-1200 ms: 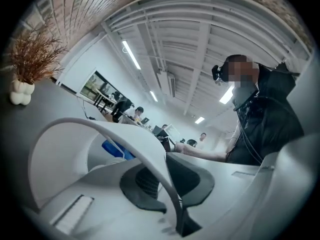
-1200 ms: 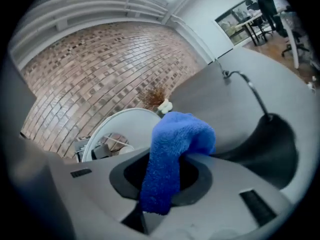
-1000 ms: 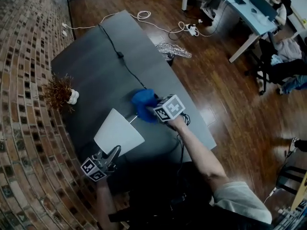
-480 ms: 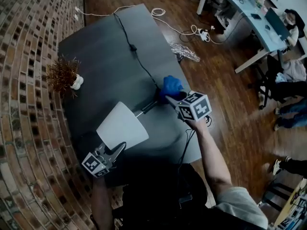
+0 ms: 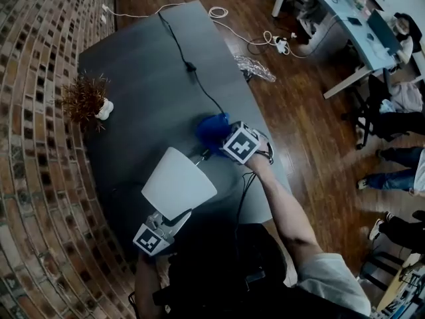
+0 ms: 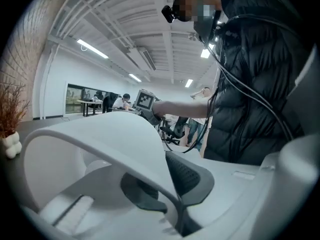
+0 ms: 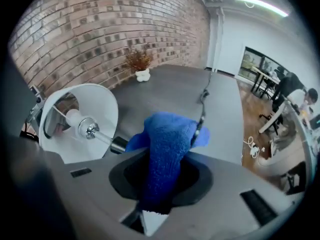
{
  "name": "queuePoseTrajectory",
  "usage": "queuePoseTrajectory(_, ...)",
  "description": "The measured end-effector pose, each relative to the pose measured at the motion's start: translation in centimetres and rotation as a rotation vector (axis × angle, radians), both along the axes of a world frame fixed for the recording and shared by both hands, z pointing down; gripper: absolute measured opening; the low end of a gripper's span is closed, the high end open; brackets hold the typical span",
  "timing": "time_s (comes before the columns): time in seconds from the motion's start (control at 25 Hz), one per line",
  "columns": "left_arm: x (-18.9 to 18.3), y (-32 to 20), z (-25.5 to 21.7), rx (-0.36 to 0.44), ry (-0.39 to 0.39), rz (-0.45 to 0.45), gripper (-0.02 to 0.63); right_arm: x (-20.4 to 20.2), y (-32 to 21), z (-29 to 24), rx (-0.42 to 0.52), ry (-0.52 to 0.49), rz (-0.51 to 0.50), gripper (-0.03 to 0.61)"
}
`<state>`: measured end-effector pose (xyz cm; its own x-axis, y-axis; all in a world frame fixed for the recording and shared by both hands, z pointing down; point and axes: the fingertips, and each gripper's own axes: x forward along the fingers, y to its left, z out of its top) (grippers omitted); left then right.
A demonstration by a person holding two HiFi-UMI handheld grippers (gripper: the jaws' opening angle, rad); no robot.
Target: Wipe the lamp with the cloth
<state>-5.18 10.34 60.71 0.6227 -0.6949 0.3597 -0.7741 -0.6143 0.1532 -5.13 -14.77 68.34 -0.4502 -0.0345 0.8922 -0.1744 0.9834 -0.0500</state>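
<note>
1. Left tongs point(image 6: 172, 184) are nipped narrow on the rim of the white shade point(image 6: 100, 134), holding the lamp point(image 5: 178, 181) tilted over the dark worktop point(image 5: 146, 92).
2. Right tongs point(image 7: 160, 181) are clamped on the blue cloth point(image 7: 167, 144), which is bunched beside the chrome stem point(image 7: 102, 135) at the end away from the shade. Contact between them cannot be confirmed.
3. Markings: black-and-white square patterns on each tongs' cube point(image 5: 239, 143).
4. Surroundings: a black cord point(image 5: 179, 45) runs across the worktop. A dried plant point(image 5: 86, 98) in a white pot stands by the brick wall point(image 5: 33, 145). Clear plastic wrap point(image 5: 255, 68) lies on the wooden floor point(image 5: 299, 125).
</note>
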Motion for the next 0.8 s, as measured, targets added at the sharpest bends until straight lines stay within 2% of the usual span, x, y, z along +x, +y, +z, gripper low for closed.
queuePoseTrajectory(0.08, 0.4, 0.4, 0.4, -0.007, -0.001, -0.004, 0.014, 1.0, -0.8, -1.3, 0.039, -0.006, 0.009, 0.087)
queuePoseTrajectory(0.16, 0.3, 0.6, 0.7, -0.009, 0.004, -0.011, 0.012, 0.0, 0.0, -4.2, 0.082, -0.052, -0.038, 0.086)
queuePoseTrajectory(0.2, 0.2, 0.6, 0.8, -0.011, -0.001, -0.009, 0.011, -1.4, 1.3, -5.7, 0.034, -0.116, -0.069, 0.086)
queuePoseTrajectory(0.24, 0.3, 0.6, 1.0, -0.014, -0.014, -0.002, 0.011, -3.2, 3.2, -6.8, -0.08, -0.199, -0.103, 0.086)
queuePoseTrajectory(0.32, 1.0, 0.8, 1.5, -0.026, -0.047, 0.021, 0.011, -6.2, 7.9, -6.6, -0.394, -0.301, -0.17, 0.086)
queuePoseTrajectory(0.36, 1.6, 1.0, 1.7, -0.033, -0.058, 0.029, 0.012, -6.8, 10.1, -5.2, -0.515, -0.289, -0.2, 0.086)
queuePoseTrajectory(0.4, 2.2, 1.1, 1.8, -0.037, -0.067, 0.035, 0.011, -7.0, 11.8, -3.5, -0.59, -0.255, -0.223, 0.086)
queuePoseTrajectory(0.44, 2.6, 1.2, 1.8, -0.038, -0.073, 0.035, 0.011, -6.8, 12.8, -2.1, -0.626, -0.22, -0.236, 0.086)
queuePoseTrajectory(0.48, 2.8, 1.1, 1.7, -0.037, -0.075, 0.029, 0.012, -6.6, 13.1, -1.1, -0.628, -0.197, -0.239, 0.086)
queuePoseTrajectory(0.56, 2.8, 0.9, 1.5, -0.038, -0.072, 0.006, 0.011, -5.7, 10.8, -0.3, -0.542, -0.169, -0.205, 0.086)
queuePoseTrajectory(0.72, 2.3, 0.6, 1.4, -0.04, -0.12, 0.004, 0.011, -3.2, 0.7, -2.1, -0.181, -0.119, -0.049, 0.086)
queuePoseTrajectory(0.8, 1.9, 0.6, 1.4, -0.033, -0.157, 0.012, 0.011, -3.9, -1.5, -4.0, -0.079, -0.143, -0.048, 0.084)
